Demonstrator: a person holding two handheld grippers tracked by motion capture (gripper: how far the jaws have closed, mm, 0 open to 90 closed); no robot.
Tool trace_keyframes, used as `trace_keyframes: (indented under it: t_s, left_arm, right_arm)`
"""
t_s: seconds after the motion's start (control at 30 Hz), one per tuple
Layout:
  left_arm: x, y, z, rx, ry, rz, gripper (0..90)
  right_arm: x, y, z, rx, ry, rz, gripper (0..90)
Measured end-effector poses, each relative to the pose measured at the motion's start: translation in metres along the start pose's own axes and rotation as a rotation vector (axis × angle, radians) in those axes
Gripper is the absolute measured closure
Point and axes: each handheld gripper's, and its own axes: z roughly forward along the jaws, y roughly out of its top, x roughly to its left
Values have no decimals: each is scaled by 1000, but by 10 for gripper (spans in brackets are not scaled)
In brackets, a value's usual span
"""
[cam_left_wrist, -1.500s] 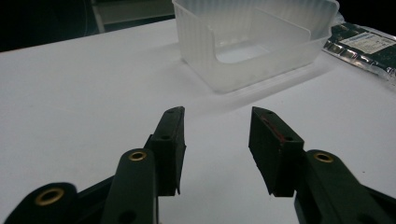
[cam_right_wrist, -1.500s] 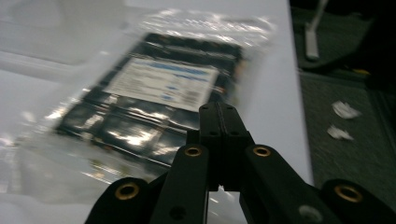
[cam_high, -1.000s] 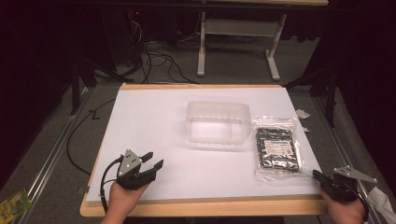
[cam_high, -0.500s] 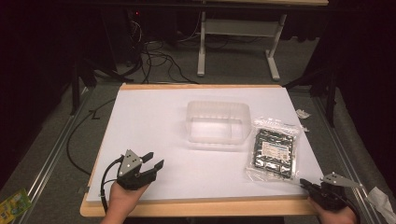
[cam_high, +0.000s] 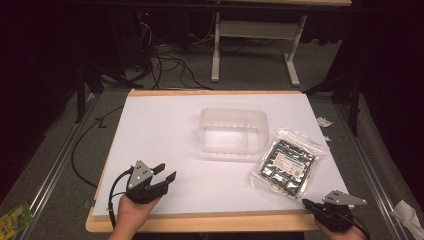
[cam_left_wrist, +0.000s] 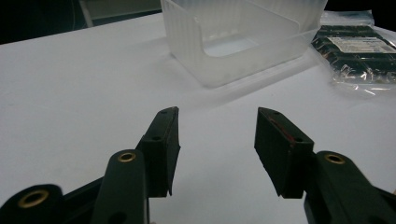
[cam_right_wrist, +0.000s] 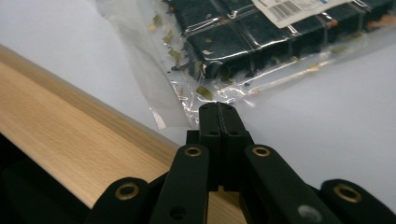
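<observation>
Right gripper (cam_high: 306, 203) nearer packet (cam_high: 287, 163)

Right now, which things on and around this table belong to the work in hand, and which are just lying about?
In the job:
- clear plastic bag of dark blocks with a white label
- translucent plastic bin
- right gripper, jaws shut, beside the bag
- left gripper, jaws open

Lying about:
- crumpled white scraps on the floor
- green packet
</observation>
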Motion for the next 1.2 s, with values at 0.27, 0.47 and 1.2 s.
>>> trace_keyframes:
  t_s: [0.27, 0.47, 1.2]
  left_arm:
    - [0, 0, 1, -1, -1, -3, 504]
    - [1, 0, 1, 3, 0, -4, 503]
    - [0, -3, 5, 24, 5, 1, 501]
  right_arm:
    - [13, 6, 6, 10, 29, -53, 900]
    - [7, 5, 0, -34, 12, -13, 900]
    - [-87, 48, 21, -243, -196, 244, 694]
